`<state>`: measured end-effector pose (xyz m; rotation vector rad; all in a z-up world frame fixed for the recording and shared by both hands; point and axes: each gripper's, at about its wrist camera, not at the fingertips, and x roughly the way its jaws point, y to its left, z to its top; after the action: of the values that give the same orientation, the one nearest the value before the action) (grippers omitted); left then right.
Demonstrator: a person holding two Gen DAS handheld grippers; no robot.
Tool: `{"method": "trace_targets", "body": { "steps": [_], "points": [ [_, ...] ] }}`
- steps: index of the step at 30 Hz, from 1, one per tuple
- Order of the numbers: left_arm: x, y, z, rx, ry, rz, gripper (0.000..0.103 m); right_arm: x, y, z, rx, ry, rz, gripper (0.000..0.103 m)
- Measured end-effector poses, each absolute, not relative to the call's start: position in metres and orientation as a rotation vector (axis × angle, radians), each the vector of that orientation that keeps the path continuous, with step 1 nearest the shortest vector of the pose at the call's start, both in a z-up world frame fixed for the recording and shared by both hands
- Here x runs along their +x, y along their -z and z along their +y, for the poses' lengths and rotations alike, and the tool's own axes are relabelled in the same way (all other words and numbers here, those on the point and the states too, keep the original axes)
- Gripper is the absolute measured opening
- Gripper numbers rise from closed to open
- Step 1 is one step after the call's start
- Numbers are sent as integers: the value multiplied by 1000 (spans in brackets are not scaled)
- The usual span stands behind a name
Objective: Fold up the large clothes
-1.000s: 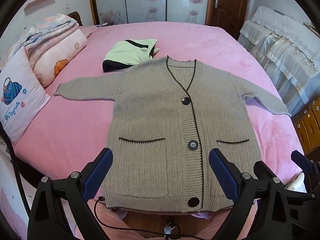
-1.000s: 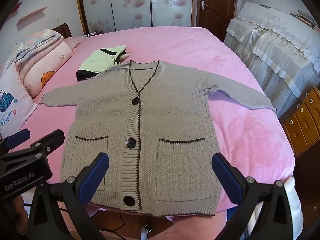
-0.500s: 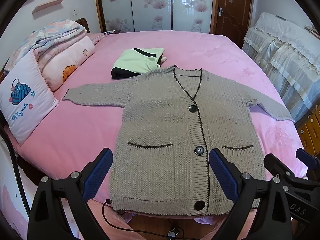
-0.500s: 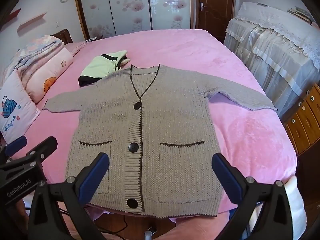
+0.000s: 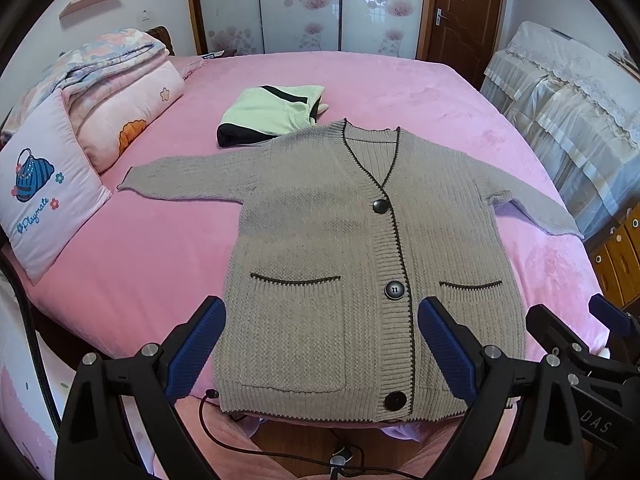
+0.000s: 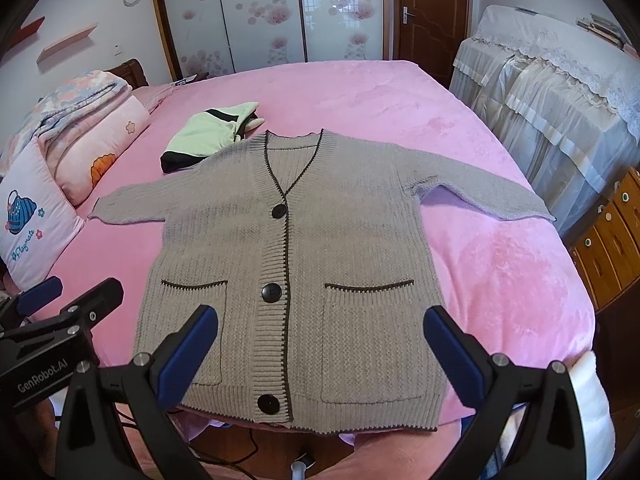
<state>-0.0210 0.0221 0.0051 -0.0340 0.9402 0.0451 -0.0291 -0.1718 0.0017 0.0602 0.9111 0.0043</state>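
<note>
1. Pink covers the whole bed [image 5: 120,280], which fills a bedroom with flowered sliding doors and a brown door at the back.
2. Spread on it lies the cardigan [image 5: 320,240], front up and buttoned, collar toward the far wall, hem at the near edge of the bed, both sleeves stretched out to the sides. Laid flat and open like this, it looks ready for a first fold; none has been made.
3. Left gripper [image 5: 320,344] hovers over the hem on the cardigan's left-pocket side, jaws spread wide with nothing between them.
4. Right gripper [image 6: 320,348] hangs over the hem by the right pocket, jaws equally wide apart and holding nothing. Each shows at the margin of the other's view, so the two sit side by side near the bed's edge.
5. That placement suggests the person is lining up on the garment before reaching for a sleeve or side.
6. A folded green garment [image 5: 272,112] with a black band sits just beyond the left shoulder, touching or slightly overlapped by the knit there; it could get in the way if that sleeve is swept inward.
7. Pillow [image 5: 36,208] and a rolled quilt [image 5: 120,92] lie at the left edge, well apart from the sleeve cuff.
8. Right sleeve reaches almost to the bed's right edge, near a lace-draped piece of furniture [image 6: 560,92] and a wooden drawer unit [image 6: 612,240].
9. A black cable [image 5: 224,432] trails below the hem, off the bed.
</note>
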Motion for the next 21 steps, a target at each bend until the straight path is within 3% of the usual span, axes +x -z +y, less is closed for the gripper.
{"method": "trace_targets", "body": {
  "steps": [21],
  "points": [
    [-22,5,11,-11,-45,968,96,-33,3,-177,78,-2,907,103]
  ]
}}
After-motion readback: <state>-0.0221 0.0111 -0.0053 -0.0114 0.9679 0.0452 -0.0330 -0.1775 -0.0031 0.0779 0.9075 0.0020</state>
